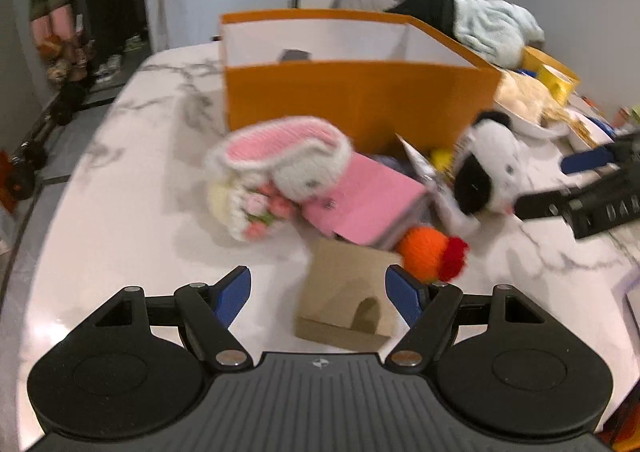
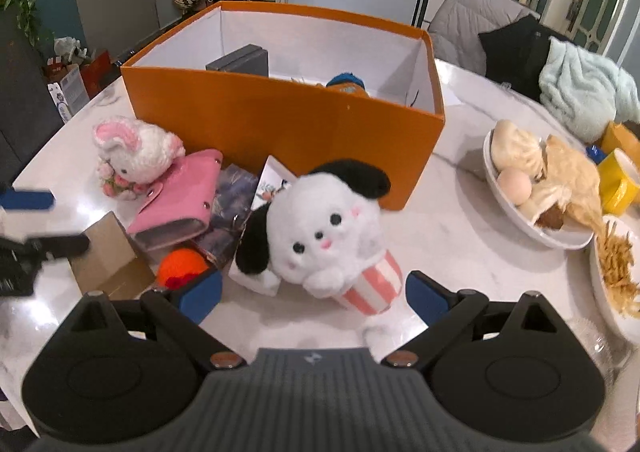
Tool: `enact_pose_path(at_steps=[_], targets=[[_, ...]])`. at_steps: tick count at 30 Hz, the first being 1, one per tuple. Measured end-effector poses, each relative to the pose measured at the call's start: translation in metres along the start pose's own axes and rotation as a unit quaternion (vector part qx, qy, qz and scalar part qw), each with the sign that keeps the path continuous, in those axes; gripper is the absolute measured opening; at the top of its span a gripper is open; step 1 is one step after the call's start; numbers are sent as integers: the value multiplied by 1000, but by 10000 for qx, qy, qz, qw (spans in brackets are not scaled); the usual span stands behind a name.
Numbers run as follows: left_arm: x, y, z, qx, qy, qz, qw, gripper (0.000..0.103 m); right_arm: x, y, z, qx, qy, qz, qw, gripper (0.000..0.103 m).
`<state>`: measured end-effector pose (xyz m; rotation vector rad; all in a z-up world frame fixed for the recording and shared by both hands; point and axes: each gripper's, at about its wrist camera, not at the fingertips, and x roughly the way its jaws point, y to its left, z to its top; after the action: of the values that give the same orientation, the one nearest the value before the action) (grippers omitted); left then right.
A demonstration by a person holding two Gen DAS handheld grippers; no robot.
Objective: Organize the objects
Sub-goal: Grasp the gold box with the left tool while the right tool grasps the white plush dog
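An orange box [image 1: 360, 99] [image 2: 280, 119] stands open on the marble table, with a grey box [image 2: 240, 59] and a blue item [image 2: 346, 81] inside. In front of it lie a knitted white-and-pink bunny [image 1: 276, 167] [image 2: 136, 151], a pink wallet [image 1: 368, 203] [image 2: 180, 195], a brown cardboard box [image 1: 348, 300] [image 2: 108, 256], an orange knitted ball [image 1: 428, 252] [image 2: 182, 262] and a black-and-white plush dog [image 1: 488, 171] [image 2: 320, 236]. My left gripper [image 1: 318, 296] is open with the cardboard box between its fingers. My right gripper [image 2: 314, 298] is open around the plush dog.
White plates of buns and food [image 2: 536, 187] and a yellow mug [image 2: 620, 179] sit on the right side of the table. A pale blue towel [image 2: 588, 91] lies over a chair behind. Cards and a foil packet [image 2: 236, 195] lie under the toys.
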<state>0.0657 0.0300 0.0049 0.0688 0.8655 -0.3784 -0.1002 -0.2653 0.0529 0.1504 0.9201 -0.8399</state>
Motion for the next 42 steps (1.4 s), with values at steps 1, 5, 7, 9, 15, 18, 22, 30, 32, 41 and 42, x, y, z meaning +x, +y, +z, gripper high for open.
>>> enact_pose_path(at_steps=[1,5,7,9,15,18,22,30,32,41,42], targets=[[1,-2,-4,60,-28,-35,10000,87,0,-1,-1,26,9,22,10000,98],[11,-10,-11,264,-60,-70,9996,87,3,-1,-6,-46,-35,92,9999,98],[16,-9,-15,289,-52,-79,9995,87,4,-1,-7,-64,-100,68,9999,98],[21,-9,-18,313,-25,-114,9994,87,8,-1,-5,-105,-152,74,9998,99],[27,-6,-23,194,-75,-200,9996,86,25,3,2,-123,-447,76,9989,99],[30,-5,-23,162,-37,-232,9996,86,39,3,3,-175,-552,13,9983,99],[33,-5,-25,136,-30,-244,9996,85,53,-3,4,-84,-670,172,9976,101],[37,-6,-26,107,-59,-323,9994,73,70,-13,3,-105,-800,607,9949,102],[36,-6,-26,141,-86,-358,9992,71,71,-16,2,-109,-824,709,9940,101],[36,-7,-28,131,-182,-325,9992,70,65,-17,-6,-288,-994,810,9913,95],[36,-7,-28,131,-184,-322,9992,70,64,-17,-7,-292,-1001,812,9912,95]])
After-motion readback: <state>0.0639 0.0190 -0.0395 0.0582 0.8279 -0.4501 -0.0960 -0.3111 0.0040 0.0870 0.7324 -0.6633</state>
